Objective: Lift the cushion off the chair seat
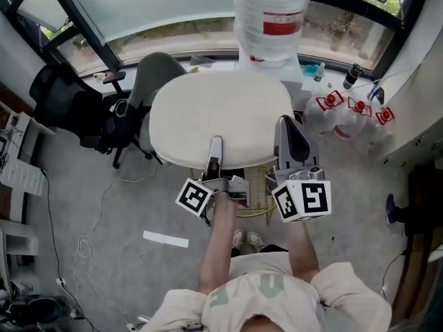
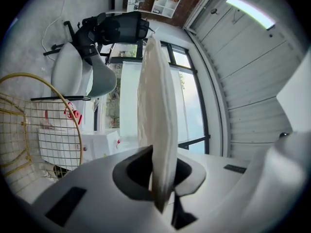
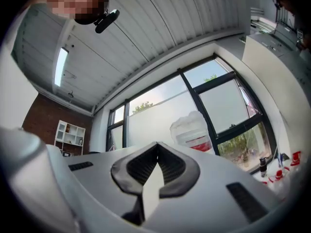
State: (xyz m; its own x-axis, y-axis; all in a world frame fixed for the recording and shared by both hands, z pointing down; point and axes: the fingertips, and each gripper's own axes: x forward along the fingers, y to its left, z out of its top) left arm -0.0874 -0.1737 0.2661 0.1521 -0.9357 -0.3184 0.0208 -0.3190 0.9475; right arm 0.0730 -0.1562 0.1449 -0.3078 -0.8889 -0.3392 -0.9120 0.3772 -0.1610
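The cream round cushion (image 1: 221,116) is held in the air, roughly level, above the gold wire chair seat (image 1: 255,189). My left gripper (image 1: 216,152) is shut on its near edge, and my right gripper (image 1: 289,135) is shut on the same edge further right. In the left gripper view the cushion (image 2: 156,110) stands edge-on, pinched between the jaws of the left gripper (image 2: 159,178), with the gold wire chair (image 2: 29,125) off to the left. In the right gripper view the right gripper (image 3: 156,154) has its tips together over a thin pale wedge of the cushion (image 3: 149,191).
A grey office chair (image 1: 158,75) and a black chair (image 1: 66,102) stand at the left by the window. A large water jug (image 1: 271,19) stands behind the cushion, with red-capped bottles (image 1: 351,109) at the right. A white strip (image 1: 166,238) and a cable lie on the floor.
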